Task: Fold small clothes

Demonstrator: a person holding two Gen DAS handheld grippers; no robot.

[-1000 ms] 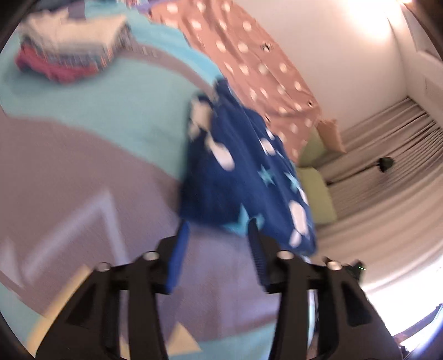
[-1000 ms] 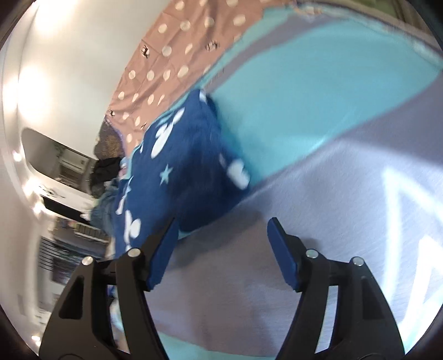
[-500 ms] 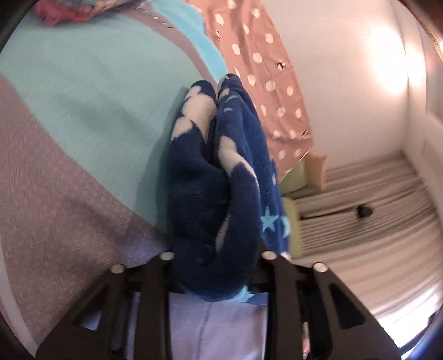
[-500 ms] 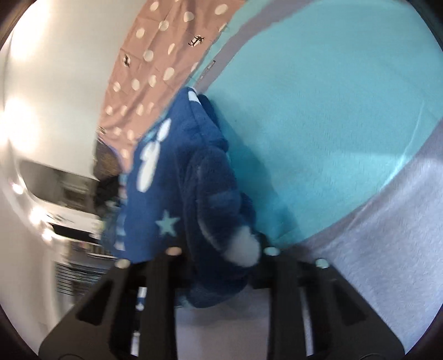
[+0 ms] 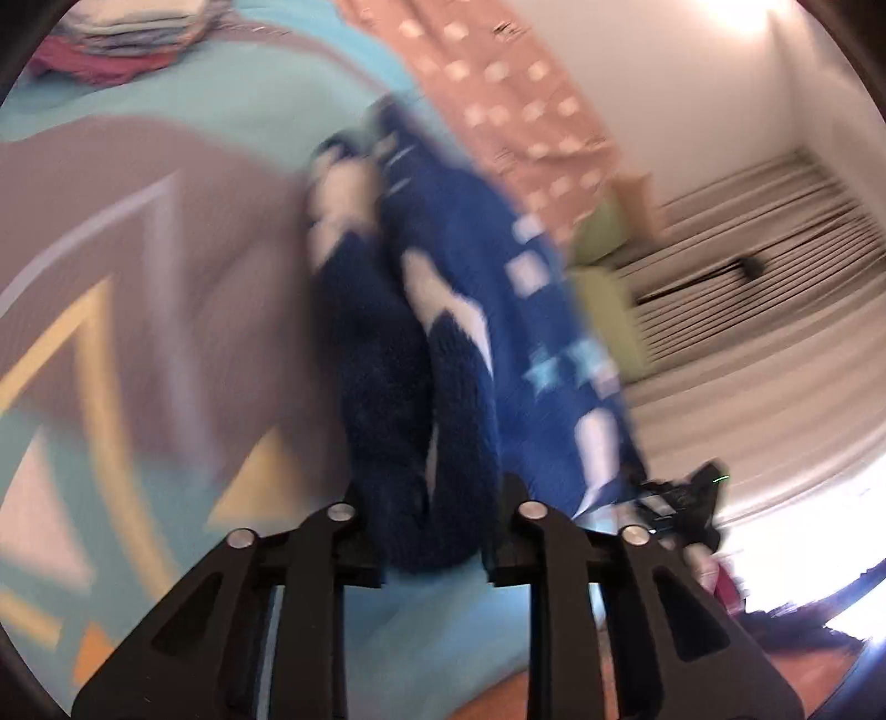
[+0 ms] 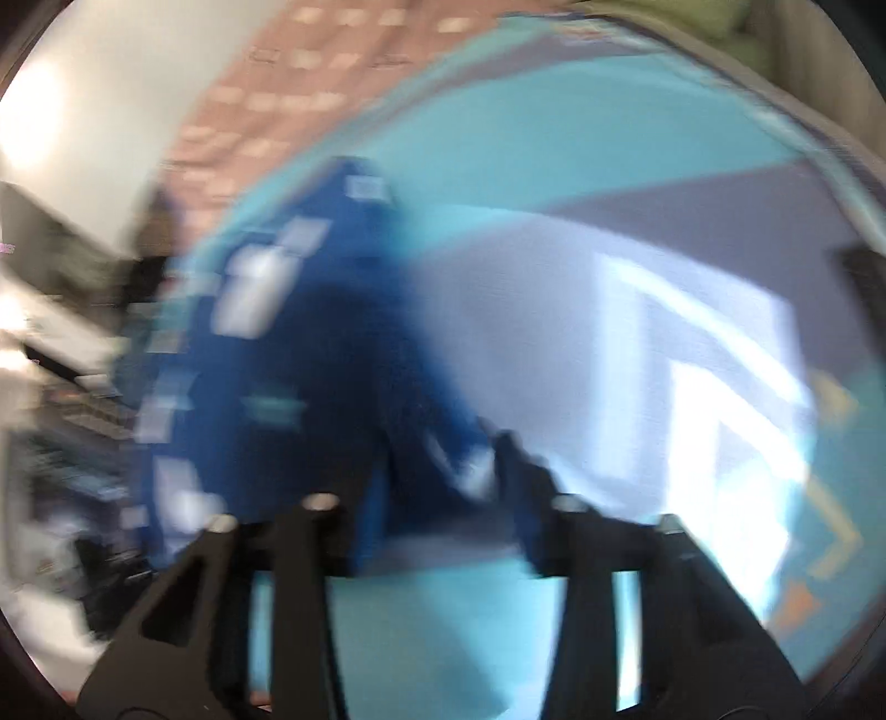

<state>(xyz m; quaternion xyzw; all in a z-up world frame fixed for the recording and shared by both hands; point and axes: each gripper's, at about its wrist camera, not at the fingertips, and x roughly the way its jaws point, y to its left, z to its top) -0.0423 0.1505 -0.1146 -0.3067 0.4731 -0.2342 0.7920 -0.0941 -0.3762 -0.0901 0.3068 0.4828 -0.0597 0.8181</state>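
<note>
A dark blue fleece garment (image 5: 443, 343) with white shapes and light blue stars is bunched and lifted over the bed. My left gripper (image 5: 437, 531) is shut on one thick fold of it. In the right wrist view the same garment (image 6: 310, 387) fills the left middle, and my right gripper (image 6: 437, 498) is shut on another fold. Both views are motion-blurred. The other gripper (image 5: 681, 498) shows dimly at the garment's far end in the left wrist view.
The bedspread (image 5: 138, 277) is turquoise and grey with yellow triangle lines. A stack of folded clothes (image 5: 122, 39) lies at the far left. A pink dotted cloth (image 5: 498, 94), green pillows (image 5: 603, 232) and a curtain (image 5: 747, 266) lie beyond.
Both grippers went from open beside the garment to shut on it. Since half a second ago they have swung it across the bed, and the views have blurred.
</note>
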